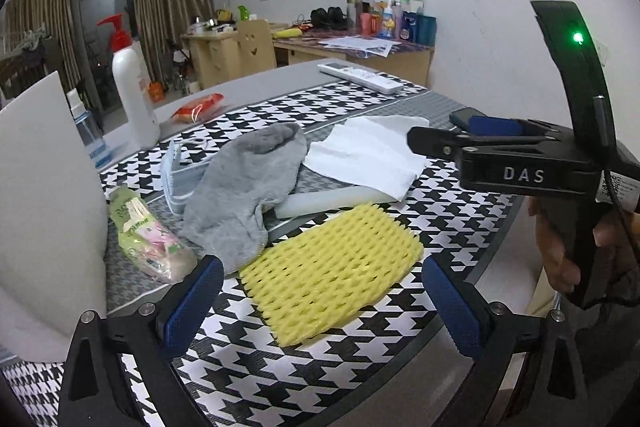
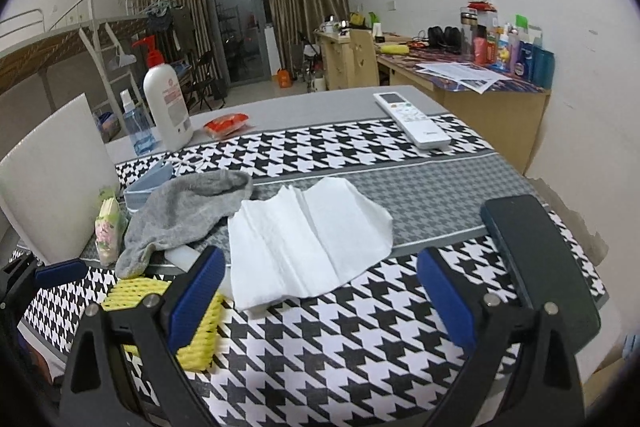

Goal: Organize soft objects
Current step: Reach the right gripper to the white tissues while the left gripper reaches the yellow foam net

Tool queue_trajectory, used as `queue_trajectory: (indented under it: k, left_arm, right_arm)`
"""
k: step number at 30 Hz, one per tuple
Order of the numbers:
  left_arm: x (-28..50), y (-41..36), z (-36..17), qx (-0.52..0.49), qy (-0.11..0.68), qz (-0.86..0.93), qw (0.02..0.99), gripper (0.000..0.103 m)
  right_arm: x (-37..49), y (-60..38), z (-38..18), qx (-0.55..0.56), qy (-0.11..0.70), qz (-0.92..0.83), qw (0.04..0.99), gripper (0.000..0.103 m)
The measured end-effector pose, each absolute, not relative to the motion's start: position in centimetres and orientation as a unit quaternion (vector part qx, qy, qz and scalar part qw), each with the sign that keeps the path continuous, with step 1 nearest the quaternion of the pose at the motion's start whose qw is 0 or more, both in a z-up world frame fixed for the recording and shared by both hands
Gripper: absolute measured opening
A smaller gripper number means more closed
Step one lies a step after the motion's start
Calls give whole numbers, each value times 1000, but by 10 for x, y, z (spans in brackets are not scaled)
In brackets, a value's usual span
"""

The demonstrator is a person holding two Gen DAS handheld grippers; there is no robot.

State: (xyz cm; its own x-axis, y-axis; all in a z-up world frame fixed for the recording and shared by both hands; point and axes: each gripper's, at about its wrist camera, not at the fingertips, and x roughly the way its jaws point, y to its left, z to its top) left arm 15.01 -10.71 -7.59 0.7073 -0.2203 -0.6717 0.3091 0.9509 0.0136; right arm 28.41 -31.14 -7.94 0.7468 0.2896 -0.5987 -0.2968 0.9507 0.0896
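Observation:
My left gripper [image 1: 322, 303] is open and low over the near end of a yellow foam net [image 1: 332, 267], which lies flat on the cloth. Behind the net are a crumpled grey sock [image 1: 244, 187], a white foam stick [image 1: 328, 201] and a creased white paper towel [image 1: 368, 151]. My right gripper [image 1: 440, 135], held by a hand, hovers at the towel's right edge. In the right wrist view the right gripper [image 2: 320, 297] stands open and empty just before the paper towel [image 2: 308, 243]. The sock [image 2: 188, 211] and the net [image 2: 132, 293] lie to its left.
A houndstooth cloth [image 2: 340, 347] covers the table. A white board [image 1: 44, 207], a tissue pack [image 1: 144, 231] and a light blue item [image 1: 176, 175] sit at the left. Behind stand a lotion bottle [image 2: 166, 99], spray bottle [image 2: 138, 127], red packet [image 2: 226, 123] and remote [image 2: 412, 123]. A dark phone [image 2: 540, 267] lies at the right.

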Motion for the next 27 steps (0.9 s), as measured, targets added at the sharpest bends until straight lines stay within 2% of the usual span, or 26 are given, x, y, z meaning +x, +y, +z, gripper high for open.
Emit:
queue_trajectory:
  k: [8, 14, 19, 21, 24, 27]
  left_arm:
    - [164, -111, -84, 66, 375, -153, 912, 100]
    - [172, -113, -89, 63, 389, -156, 906, 100]
    - [173, -115, -92, 65, 395, -162, 902, 100]
    - [175, -116, -94, 67, 397, -160, 901, 100]
    - [177, -116, -95, 69, 400, -154, 901, 100]
    - [179, -119, -98, 79, 403, -149, 899, 100]
  right_arm:
    - [302, -296, -85, -41, 338, 171, 925, 98]
    - [314, -290, -90, -48, 361, 200, 910, 84]
    - [323, -284, -97, -65, 377, 204, 901, 79]
    - [327, -282, -101, -77, 390, 199, 896, 70]
    - [329, -282, -108, -76, 406, 207, 887, 63]
    - [331, -284, -108, -73, 411, 208, 884, 62]
